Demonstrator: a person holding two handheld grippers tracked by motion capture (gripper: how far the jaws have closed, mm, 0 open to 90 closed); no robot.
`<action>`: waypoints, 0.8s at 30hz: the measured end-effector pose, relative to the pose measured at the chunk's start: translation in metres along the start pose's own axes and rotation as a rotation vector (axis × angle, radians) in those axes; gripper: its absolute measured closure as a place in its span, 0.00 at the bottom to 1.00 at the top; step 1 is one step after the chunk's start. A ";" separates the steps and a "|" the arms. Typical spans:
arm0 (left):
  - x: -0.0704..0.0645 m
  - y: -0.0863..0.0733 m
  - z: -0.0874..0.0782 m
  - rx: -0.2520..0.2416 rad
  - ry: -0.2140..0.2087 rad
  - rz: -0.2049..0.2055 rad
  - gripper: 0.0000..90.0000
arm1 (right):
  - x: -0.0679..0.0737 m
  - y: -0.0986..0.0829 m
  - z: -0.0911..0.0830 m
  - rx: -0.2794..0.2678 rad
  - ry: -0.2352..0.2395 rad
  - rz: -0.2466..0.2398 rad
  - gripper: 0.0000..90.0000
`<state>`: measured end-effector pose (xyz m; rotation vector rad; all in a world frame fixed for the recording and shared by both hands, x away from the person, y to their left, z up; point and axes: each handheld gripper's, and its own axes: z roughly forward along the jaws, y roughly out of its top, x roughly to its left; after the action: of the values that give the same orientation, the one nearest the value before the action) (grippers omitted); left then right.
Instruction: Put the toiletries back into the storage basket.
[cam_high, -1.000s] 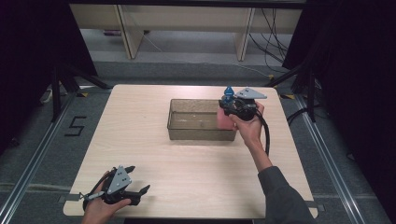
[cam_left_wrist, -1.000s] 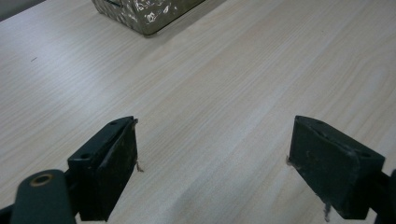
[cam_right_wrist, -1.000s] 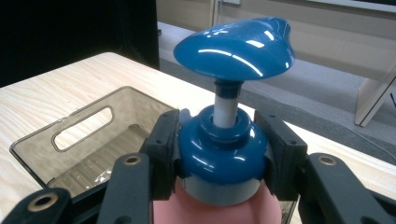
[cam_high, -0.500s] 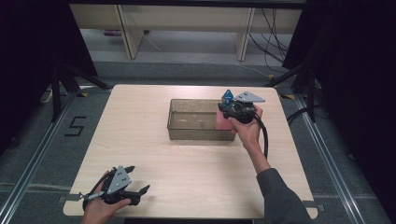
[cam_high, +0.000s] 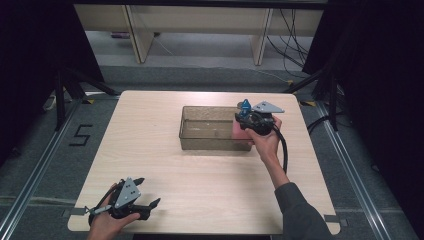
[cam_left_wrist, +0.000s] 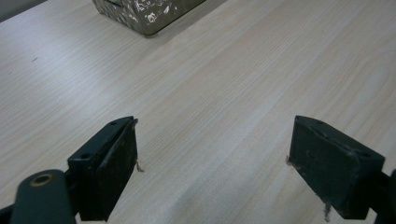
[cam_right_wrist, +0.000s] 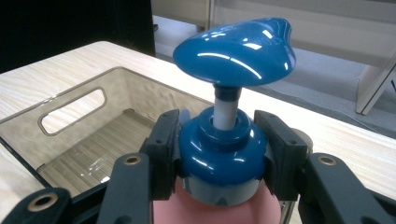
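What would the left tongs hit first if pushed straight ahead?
Probably the bin: its corner lies ahead, a little left of the open left tongs' line. Bare table lies between; depth is unclear.

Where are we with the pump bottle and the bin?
Done: the right gripper is clamped on the blue collar of the pink pump bottle. In hand: the bottle is held at the right end of the clear bin. Left, probably: lowering it in and releasing. The left gripper is open near the table's front edge.
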<state>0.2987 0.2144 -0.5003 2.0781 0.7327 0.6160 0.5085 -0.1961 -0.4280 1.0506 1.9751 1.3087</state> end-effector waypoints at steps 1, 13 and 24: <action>0.000 0.000 0.000 0.000 0.000 0.000 0.17 | 0.000 0.000 0.000 0.000 0.000 0.000 0.60; 0.000 0.000 0.001 0.002 -0.001 0.003 0.17 | -0.001 -0.008 -0.002 -0.001 0.001 -0.014 0.60; 0.000 0.000 0.000 0.003 0.004 0.002 0.17 | 0.000 -0.016 -0.002 0.017 0.001 -0.005 0.60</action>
<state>0.2991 0.2143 -0.5007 2.0811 0.7338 0.6205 0.5018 -0.2003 -0.4416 1.0520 1.9922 1.2921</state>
